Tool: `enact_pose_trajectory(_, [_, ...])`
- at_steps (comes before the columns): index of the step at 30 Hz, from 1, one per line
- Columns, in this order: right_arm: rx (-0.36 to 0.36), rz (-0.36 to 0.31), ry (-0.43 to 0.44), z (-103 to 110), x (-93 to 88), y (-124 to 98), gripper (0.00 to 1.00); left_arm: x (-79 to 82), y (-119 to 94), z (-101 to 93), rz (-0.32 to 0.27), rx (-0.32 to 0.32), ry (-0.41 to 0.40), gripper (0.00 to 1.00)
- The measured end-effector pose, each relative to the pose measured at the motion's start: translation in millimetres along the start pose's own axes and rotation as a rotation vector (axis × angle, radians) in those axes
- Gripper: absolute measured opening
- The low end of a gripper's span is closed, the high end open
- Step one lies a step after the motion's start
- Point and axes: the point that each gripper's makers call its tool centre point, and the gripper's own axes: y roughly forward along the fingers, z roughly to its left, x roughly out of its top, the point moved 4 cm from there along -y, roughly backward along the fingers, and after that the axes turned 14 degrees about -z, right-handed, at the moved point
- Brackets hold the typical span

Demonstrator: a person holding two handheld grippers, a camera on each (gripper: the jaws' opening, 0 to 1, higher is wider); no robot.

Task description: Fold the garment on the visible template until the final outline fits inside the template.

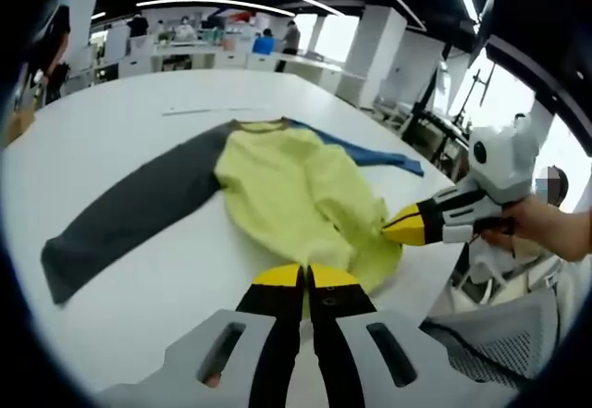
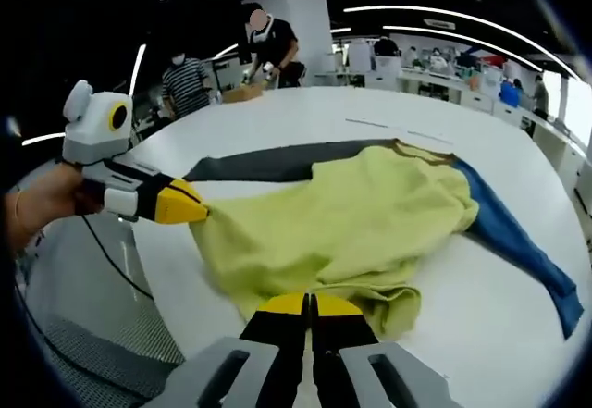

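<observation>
Garment (image 2: 370, 214) spread on white bench (image 1: 139, 130) | left tool (image 1: 305, 278), right tool (image 2: 310, 306) both clamped on its yellow hem | lift evenly, fold hem toward collar.

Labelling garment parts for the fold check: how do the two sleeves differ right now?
The dark grey sleeve lies fully extended and flat across the white table, ending well away from the yellow-green fabric body. The blue sleeve looks narrower, and the bunched body partly covers it near the shoulder. Colour differs: charcoal against blue. Both are long sleeves attached at the same garment's shoulders, lying on the table, ungripped.
</observation>
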Motion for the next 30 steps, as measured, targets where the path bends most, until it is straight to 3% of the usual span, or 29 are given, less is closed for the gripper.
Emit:
enact_pose_trajectory(8, [0.015, 0.050, -0.024, -2, -15.6, 11, 0.00, -7.3, -1, 5.3, 0.019, 0.013, 0.009, 0.00])
enact_pose_trajectory(12, [0.035, 0.030, -0.020, -3, -7.6, 3, 0.00, -9.5, -1, 7.9, 0.022, 0.020, 0.021, 0.00])
enact_pose_trajectory(15, [0.031, 0.003, -0.006, -6, 0.1, -5, 0.17, -11.2, -2, 10.1, 0.020, 0.027, 0.012, 0.00])
enact_pose_trajectory(17, [0.036, -0.011, 0.004, -9, 4.4, -14, 0.21, -12.7, -1, 11.9, 0.022, 0.031, 0.012, 0.00])
enact_pose_trajectory(24, [-0.012, -0.046, 0.035, -37, 11.2, -42, 0.26, -14.9, -1, 12.4, 0.030, 0.028, 0.043, 0.12])
enact_pose_trajectory(30, [-0.041, -0.042, 0.090, -63, -1.5, -47, 0.28, -20.5, -4, 13.3, 0.056, 0.026, 0.066, 0.22])
